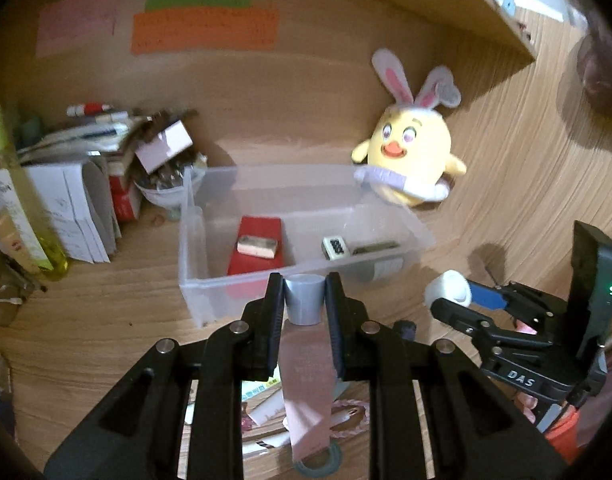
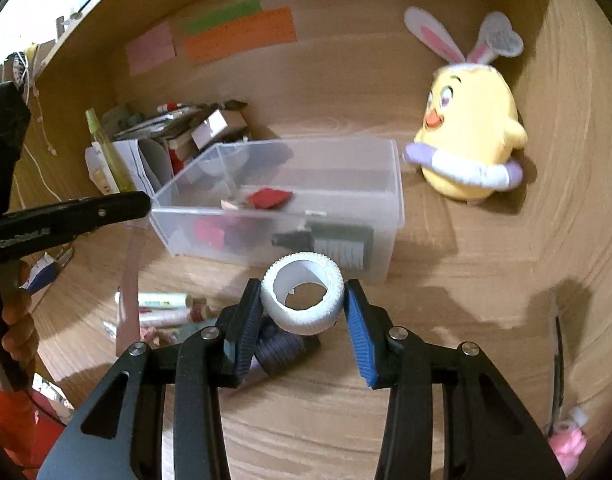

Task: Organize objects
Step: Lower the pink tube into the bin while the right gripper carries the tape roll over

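A clear plastic bin (image 1: 194,280) (image 2: 389,216) sits on the wooden desk. It holds a red box (image 1: 262,226), an eraser (image 1: 257,246), a small black-and-white tile (image 1: 335,247) and a dark flat item. My left gripper (image 1: 304,296) is shut on a pink tube with a grey cap (image 1: 304,298), held just in front of the bin's near wall. My right gripper (image 2: 304,302) (image 1: 449,300) is shut on a white tape roll (image 2: 304,300) (image 1: 447,288), held above the desk before the bin's near right corner.
A yellow plush chick with bunny ears (image 1: 409,152) (image 2: 465,136) stands right of the bin. Books, boxes and a green bottle (image 1: 22,196) are piled to the left. Small tubes (image 2: 162,308) and a dark spool (image 2: 282,352) lie on the desk.
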Tool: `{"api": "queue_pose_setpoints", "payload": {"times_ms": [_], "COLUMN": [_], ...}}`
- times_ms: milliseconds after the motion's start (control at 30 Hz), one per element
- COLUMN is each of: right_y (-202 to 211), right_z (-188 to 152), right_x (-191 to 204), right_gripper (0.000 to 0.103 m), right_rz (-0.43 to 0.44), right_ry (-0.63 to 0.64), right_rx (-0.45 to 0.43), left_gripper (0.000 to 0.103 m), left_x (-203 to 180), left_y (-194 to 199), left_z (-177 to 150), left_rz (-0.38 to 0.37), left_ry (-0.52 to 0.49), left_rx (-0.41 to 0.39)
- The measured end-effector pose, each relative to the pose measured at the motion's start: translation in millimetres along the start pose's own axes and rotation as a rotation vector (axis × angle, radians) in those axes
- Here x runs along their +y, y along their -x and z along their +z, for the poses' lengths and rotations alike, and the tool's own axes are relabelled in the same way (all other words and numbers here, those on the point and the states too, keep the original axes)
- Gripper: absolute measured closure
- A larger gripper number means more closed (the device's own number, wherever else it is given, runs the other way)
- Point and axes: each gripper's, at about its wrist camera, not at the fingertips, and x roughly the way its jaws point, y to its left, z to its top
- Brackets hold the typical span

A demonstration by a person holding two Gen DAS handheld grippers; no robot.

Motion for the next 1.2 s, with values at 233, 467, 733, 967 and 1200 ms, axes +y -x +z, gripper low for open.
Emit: {"api": "queue_pose_setpoints", "payload": {"times_ms": [233,467,733,967,1200], "right_y": [0,2,-4,-13,-29], "right_z": [15,33,56,71,84], "right_x": [5,5,-2,-10,-17], "right_gripper": [0.065,0.065,0.065,0.065,0.065], "right_rz": [0.013,0.000,-0.017,-0.027,-0.045], "right_ry": [0.015,0.032,0.040,0.048,0.055], "right_rx": [-0.027,-0.068,-0.096,-0.102,-0.084], "left_gripper": [0.083,0.083,0.083,0.083,0.083], "left_x": [-3,-8,-14,-21,-23], "left_y": [22,31,22,18,1], "left_z": [12,26,52,79,93], "left_rz": [-0.027,-0.039,-0.045,-0.077,-0.042], "left_ry": [0.000,-0.010,-0.004,0.014,0.017], "left_rx": [-0.058,-0.094,-0.121,-0.170,-0.216]}}
